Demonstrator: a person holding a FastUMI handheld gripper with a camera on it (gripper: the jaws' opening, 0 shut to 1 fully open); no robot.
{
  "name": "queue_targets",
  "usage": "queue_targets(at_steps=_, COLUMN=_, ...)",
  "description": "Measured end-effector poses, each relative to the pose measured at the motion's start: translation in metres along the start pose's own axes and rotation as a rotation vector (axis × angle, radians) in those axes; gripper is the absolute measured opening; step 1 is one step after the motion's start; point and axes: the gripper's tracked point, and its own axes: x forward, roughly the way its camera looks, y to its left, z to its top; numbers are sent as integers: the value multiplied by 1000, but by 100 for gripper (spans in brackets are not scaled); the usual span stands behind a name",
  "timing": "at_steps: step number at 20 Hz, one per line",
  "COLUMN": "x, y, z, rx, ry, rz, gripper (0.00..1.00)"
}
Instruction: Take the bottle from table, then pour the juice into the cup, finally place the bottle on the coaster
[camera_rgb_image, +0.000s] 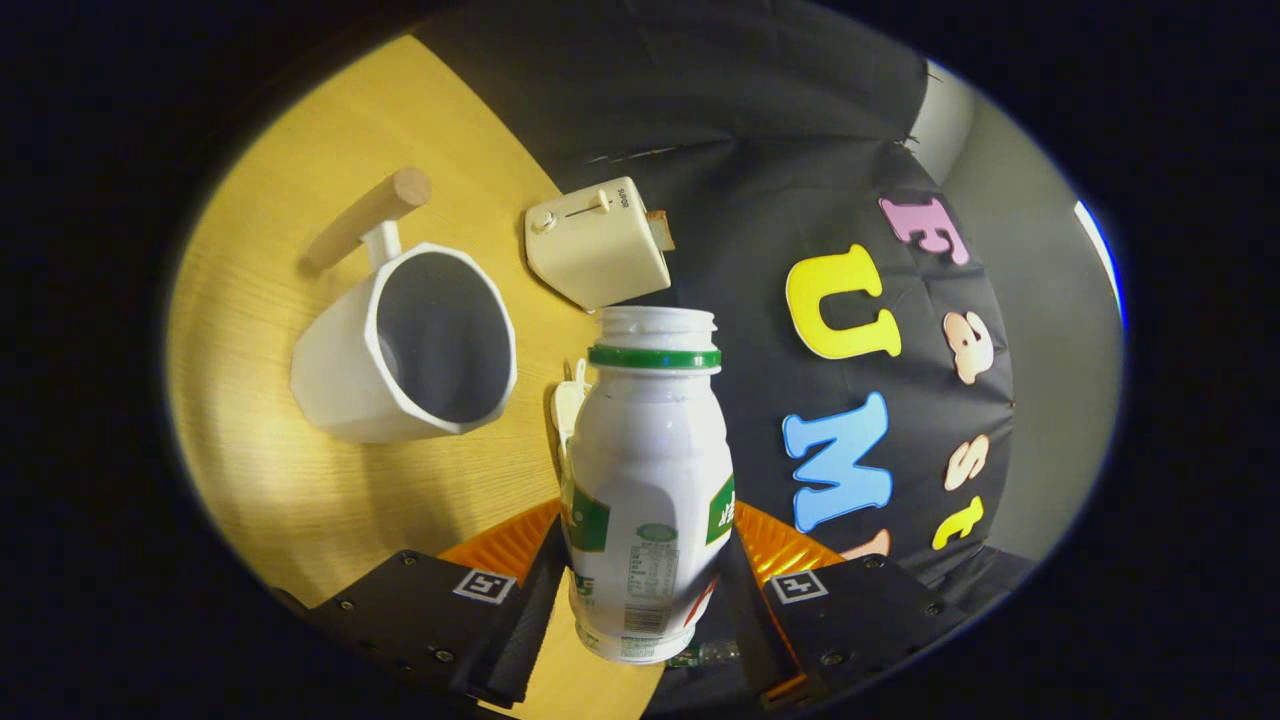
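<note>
My gripper (645, 590) is shut on a white plastic bottle (648, 470) with green labels and a green ring under its uncapped mouth. Both fingers press on its lower body. The whole scene looks rolled sideways, so the bottle is tilted relative to the wooden table (300, 500). A white faceted cup (400, 350) with a wooden handle (365, 218) stands on the table, beyond the fingers and beside the bottle's neck. Its dark inside faces me and I see no liquid in it. The bottle's mouth is apart from the cup's rim.
A cream toaster (597, 243) with a slice in its slot stands on the table just beyond the bottle's mouth. A small white object (568, 402) peeks out behind the bottle's shoulder. The black cloth wall rises past the table's edge.
</note>
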Motion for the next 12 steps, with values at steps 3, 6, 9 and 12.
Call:
queue_targets(at_steps=3, x=4, y=-7, z=-8, rx=144, ry=-18, rz=-27, gripper=77)
queue_targets(at_steps=6, x=5, y=-17, z=-19, rx=317, ry=-23, rz=-48, gripper=77)
queue_targets(at_steps=9, x=7, y=-24, z=-33, rx=502, ry=-15, rz=-52, gripper=77)
queue_targets(at_steps=12, x=13, y=-24, z=-49, rx=704, ry=4, rz=-10, gripper=77)
